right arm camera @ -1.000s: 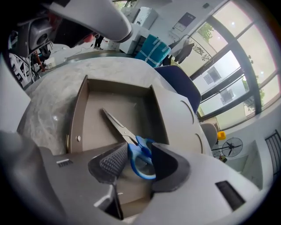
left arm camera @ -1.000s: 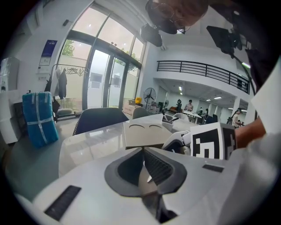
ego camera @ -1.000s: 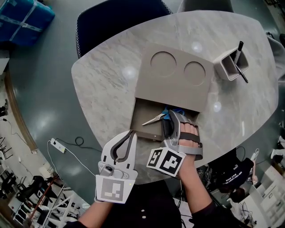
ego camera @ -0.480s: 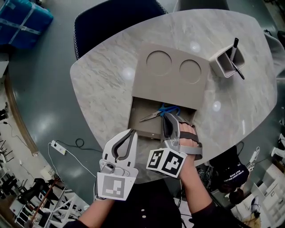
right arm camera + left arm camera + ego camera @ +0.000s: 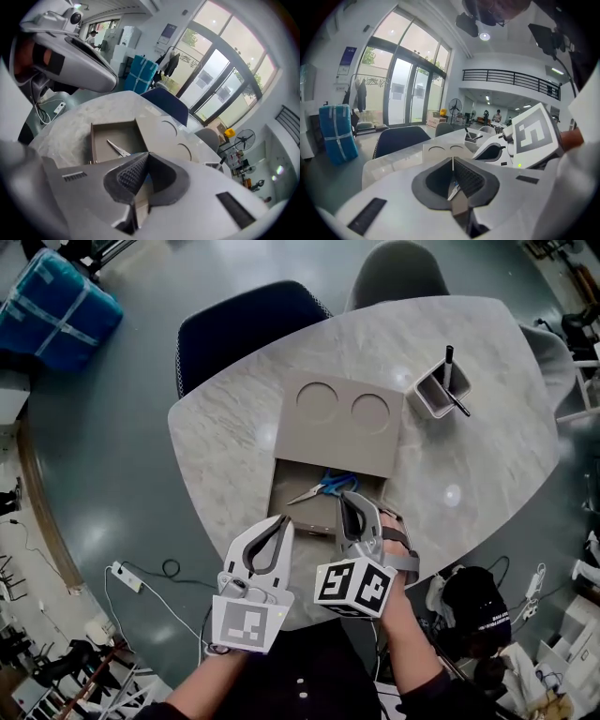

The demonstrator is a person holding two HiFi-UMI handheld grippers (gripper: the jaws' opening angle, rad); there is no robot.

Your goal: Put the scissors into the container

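Lying flat in the open drawer [image 5: 292, 474] of the container [image 5: 342, 432]: scissors [image 5: 323, 487]. The item is already inside, resting on the drawer floor w/ blue handles tucked toward the lid edge & blades pointing to the head view's left, slightly toward the person. Long axis is running crosswise to both grippers, approx. parallel to the drawer front. Right gripper [image 5: 346, 496] is hovering over the drawer's near-right part, tips just short of the handles & apart from them. Its jaws, having just been closing, are meeting pad to pad w/ nothing between; its own view is showing the scissors lying free beyond & left of the tips. Left gripper [image 5: 283, 519] is sitting at the drawer's near-left corner, jaws likewise together & empty, a bit of blade showing only through the slot behind the pads. Nearer hand: right, by the handles; left is lying closer to the blade tips. Judgement: placing step is looking done. The drawer is standing pulled out, so the next move is prob. turning on the drawer front, just person-side of both sets of tips, not on the scissors. Also on table [image 5: 225, 446]: pen cup [image 5: 431, 395], far right, well apart, not involved.
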